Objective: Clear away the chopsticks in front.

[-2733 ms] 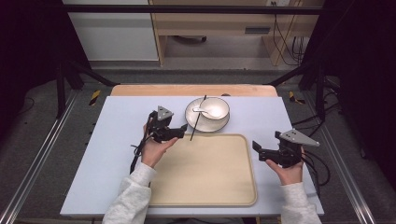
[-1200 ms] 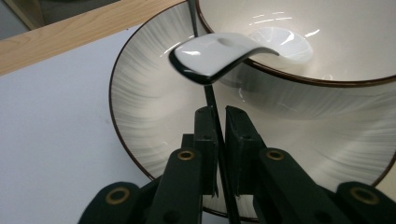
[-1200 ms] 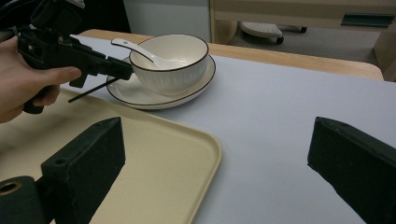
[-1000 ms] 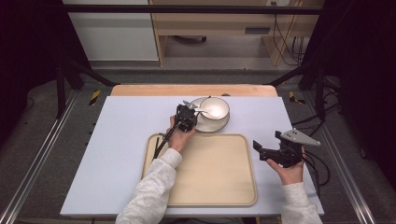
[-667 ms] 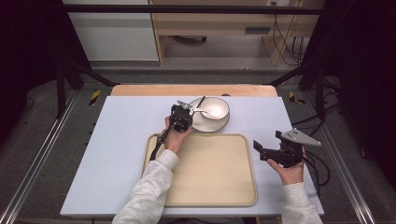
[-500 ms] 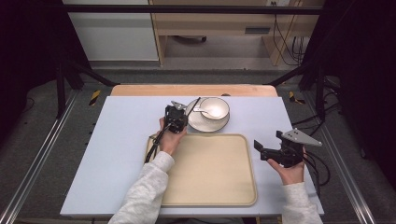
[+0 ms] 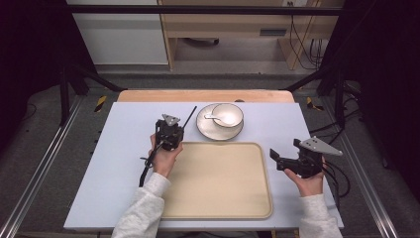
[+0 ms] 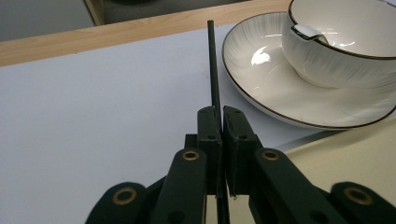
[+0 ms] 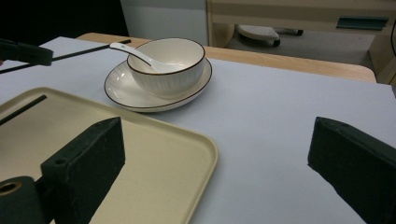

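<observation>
On the table (image 7: 119,148), left of centre: left tool (image 7: 170,130), closed tight on thin black chopstick (image 7: 188,116), stick pointing far and right toward saucer. Just right of stick tip: white saucer (image 7: 204,128) carrying ribbed bowl (image 7: 228,115), white spoon (image 7: 214,117) resting inside bowl. Near side of saucer: beige tray (image 7: 218,198), second black stick (image 9: 21,109) lying on its left part. Near right edge of tray: right tool (image 7: 287,159), jaws spread wide, gripping nothing, pointed left over the table. Chopstick raised clear of the table, passing between the pads (image 8: 208,128) in the left gripper view.
</observation>
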`<state>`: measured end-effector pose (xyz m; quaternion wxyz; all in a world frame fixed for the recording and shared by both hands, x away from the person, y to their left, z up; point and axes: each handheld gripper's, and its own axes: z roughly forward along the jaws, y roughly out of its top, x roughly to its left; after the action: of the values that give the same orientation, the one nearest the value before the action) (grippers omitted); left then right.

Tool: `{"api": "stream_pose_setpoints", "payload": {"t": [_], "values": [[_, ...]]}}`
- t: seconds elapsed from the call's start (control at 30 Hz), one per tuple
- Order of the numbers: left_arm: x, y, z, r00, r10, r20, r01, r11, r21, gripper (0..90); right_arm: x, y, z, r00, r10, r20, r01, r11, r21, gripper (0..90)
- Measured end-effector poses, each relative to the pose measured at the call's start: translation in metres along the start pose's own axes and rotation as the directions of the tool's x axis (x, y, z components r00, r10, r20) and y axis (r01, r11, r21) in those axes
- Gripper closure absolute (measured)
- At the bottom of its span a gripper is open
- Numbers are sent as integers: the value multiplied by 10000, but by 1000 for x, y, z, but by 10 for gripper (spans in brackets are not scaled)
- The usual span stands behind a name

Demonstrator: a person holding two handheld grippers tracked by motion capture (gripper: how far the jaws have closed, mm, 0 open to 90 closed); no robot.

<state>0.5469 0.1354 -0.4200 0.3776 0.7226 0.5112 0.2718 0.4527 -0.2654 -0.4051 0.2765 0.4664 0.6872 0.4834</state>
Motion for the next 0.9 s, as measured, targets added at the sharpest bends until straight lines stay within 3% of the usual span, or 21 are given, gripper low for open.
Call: {"api": "stream_pose_setpoints", "payload": {"t": [0.37, 0.43, 0.5, 0.57, 0.9], "values": [[-10, -19, -51, 9994, -202, -298, 179, 9971, -741, 860, 1, 1, -2, 10000, 13, -32, -13, 10000, -67, 44], [-11, -24, -57, 9986, -190, -504, 149, 9966, -805, 860, 1, 1, -2, 10000, 54, -45, -54, 10000, -78, 45], [-10, -29, -63, 9981, -423, -453, 384, 9956, -850, 860, 1, 1, -3, 10000, 42, -25, -42, 10000, -71, 45], [-12, -36, -69, 9972, -351, -660, 289, 9953, -922, 860, 1, 1, -3, 10000, 35, -38, -35, 10000, -88, 45], [-21, -70, -86, 9926, -920, -789, 838, 9913, -1020, 860, 4, 1, -2, 10000, -7, -77, 6, 10000, -83, 47]]}}
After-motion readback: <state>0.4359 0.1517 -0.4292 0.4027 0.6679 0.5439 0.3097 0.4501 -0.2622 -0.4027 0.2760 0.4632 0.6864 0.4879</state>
